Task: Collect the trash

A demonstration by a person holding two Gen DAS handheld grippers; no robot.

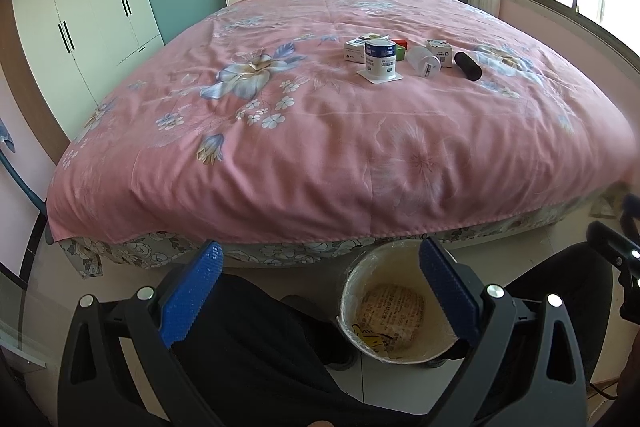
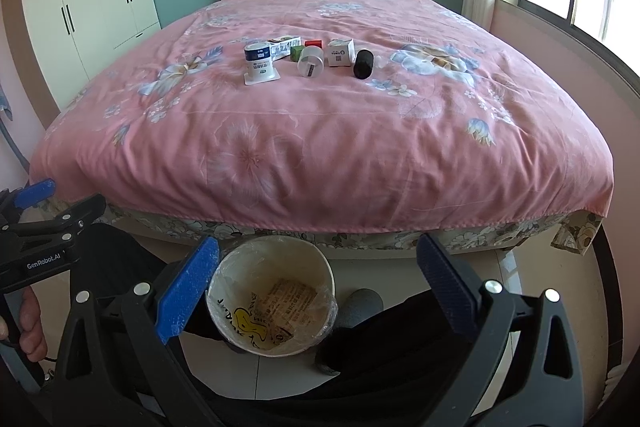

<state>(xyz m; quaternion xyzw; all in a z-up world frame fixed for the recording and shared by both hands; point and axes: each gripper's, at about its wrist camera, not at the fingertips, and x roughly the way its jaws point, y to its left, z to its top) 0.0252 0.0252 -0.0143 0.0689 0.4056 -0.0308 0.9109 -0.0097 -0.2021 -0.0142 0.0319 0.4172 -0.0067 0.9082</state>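
Hovering low at the foot of the bed, both sets of tongs spread wide and gripping nothing: left gripper (image 1: 320,291) with blue ribbed pads apart over the dark trousers, right gripper (image 2: 318,287) likewise gaping. Directly below and between them, on the tiled floor, a round cream-coloured bin lined with clear plastic film (image 2: 224,287), a printed scrap lying flat in its bottom. Well ahead of both tongs, past a long stretch of rumpled pink floral bedspread (image 2: 320,147), a loose cluster of trash: an upturned white-and-blue plastic cup standing on its square foil lid (image 2: 260,63), a long white carton (image 2: 285,47) behind it, a small green cube (image 2: 296,53) and a small red box (image 2: 313,43), a translucent plastic jar tipped on its side (image 2: 310,63), a white cardboard box with printed label (image 2: 340,53), and a matte black cylinder lying down (image 2: 363,64) at the right end. Probably all light and empty, so little squeeze needed. Cartons likely to crush, best pinched across their short stiff edges; cup thin-walled, better taken around the body above the lid flange; jar and black cylinder smooth and prone to roll on the soft quilt, best clamped across the middle, square to the axis.
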